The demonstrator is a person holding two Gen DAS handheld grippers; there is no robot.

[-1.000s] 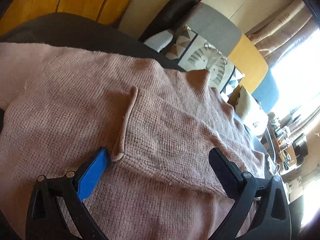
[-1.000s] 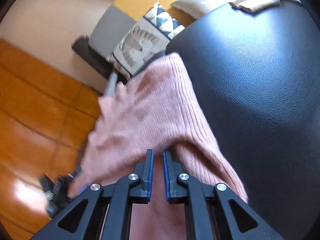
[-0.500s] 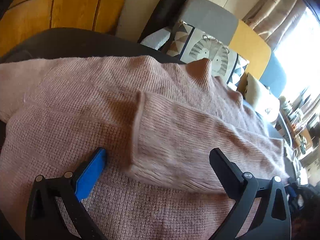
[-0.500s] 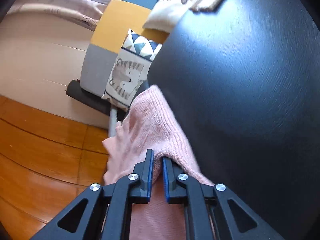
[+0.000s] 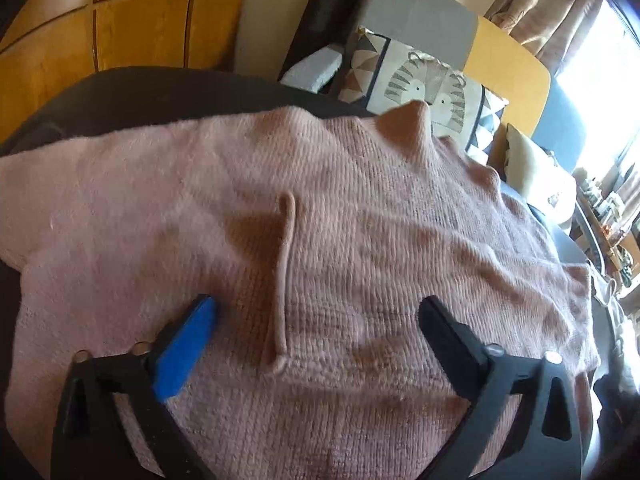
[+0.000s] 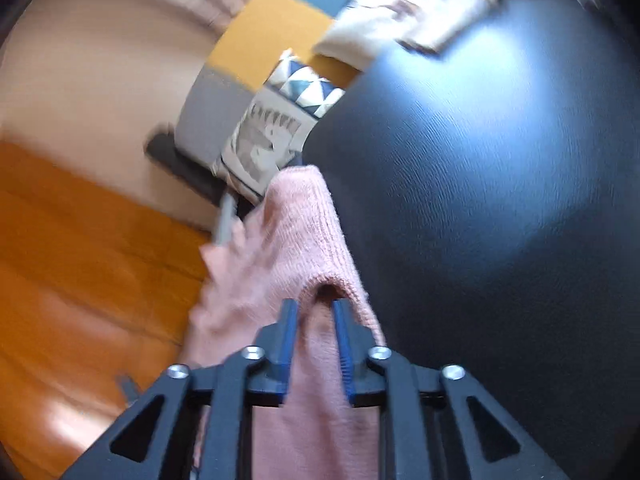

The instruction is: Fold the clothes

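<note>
Left claw: my left gripper (image 5: 316,320) is spread wide over the pink sweater (image 5: 360,240), and its jaws are closing in right now. There's knit between them but the pads aren't pinching it, so nothing's grabbed.
Right claw: my right gripper (image 6: 312,316) is nearly clenched, with a fold of the sweater (image 6: 296,248) bunched between the blue pads. The jaws are easing apart a touch, but the fabric is held as far as I can see.
Sweater count: one. It's spread across the black table (image 6: 480,200). In the left view a sleeve lies folded over the body, its cuff edge (image 5: 286,280) sitting between my left fingers.
Pads: two blue ones on the right claw; on the left I only see one blue pad (image 5: 184,352), the other finger shows its black back.
Table: one, dark and leathery, bare on the right side of the right view.
Around: a patchwork sofa (image 5: 424,28) with one animal-print cushion (image 5: 424,88) and a cream cushion (image 5: 532,168) past the table's far edge, orange wood floor (image 6: 80,240), curtains (image 5: 552,4) by a bright window.
In the way: the right view is blurry, and the held fabric hides whatever sits right behind the claw.
</note>
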